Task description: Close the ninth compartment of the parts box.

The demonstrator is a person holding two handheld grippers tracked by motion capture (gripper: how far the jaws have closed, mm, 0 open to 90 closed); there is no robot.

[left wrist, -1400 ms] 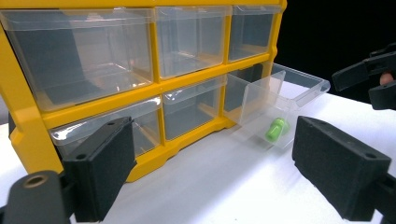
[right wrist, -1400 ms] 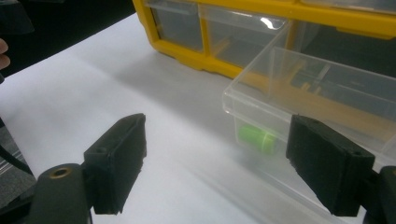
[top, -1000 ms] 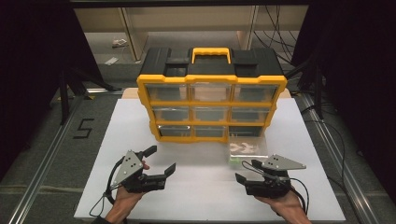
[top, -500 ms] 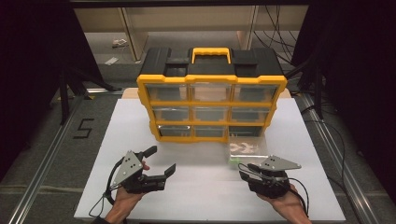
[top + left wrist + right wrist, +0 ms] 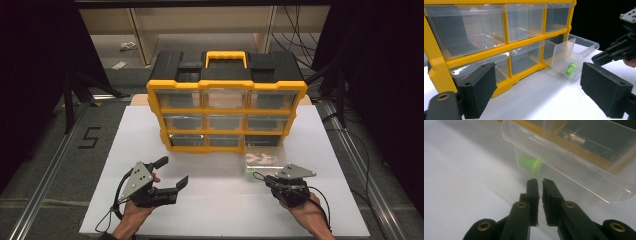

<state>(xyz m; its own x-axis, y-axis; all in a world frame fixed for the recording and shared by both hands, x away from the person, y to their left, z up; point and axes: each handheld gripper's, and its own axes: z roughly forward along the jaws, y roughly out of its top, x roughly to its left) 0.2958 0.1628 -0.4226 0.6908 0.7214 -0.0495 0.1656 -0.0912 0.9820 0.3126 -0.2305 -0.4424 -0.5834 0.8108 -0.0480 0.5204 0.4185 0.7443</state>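
My right gripper (image 5: 266,181) has just been closing — its jaws now stand almost pressed together, a thin slit between the pads and nothing caught in it. A second ago they were spread wide in front of the clear drawer (image 5: 263,158). That drawer is pulled out of the bottom right bay of the yellow organizer (image 5: 226,114) and rests on the white counter (image 5: 220,205), just ahead of my jaw tips. Inside it, near the front wall, lies the small green piece (image 5: 532,165) — untouched. My guess is that the closed jaws are meant to push the drawer or prod at its front rather than pick anything up.

My left gripper (image 5: 174,174) hangs over the near left of the counter, jaws spread wide, holding nothing.

Writing? No brand readable on the organizer. A mark like a "5" (image 5: 90,137) sits on the dark surface left of the counter.
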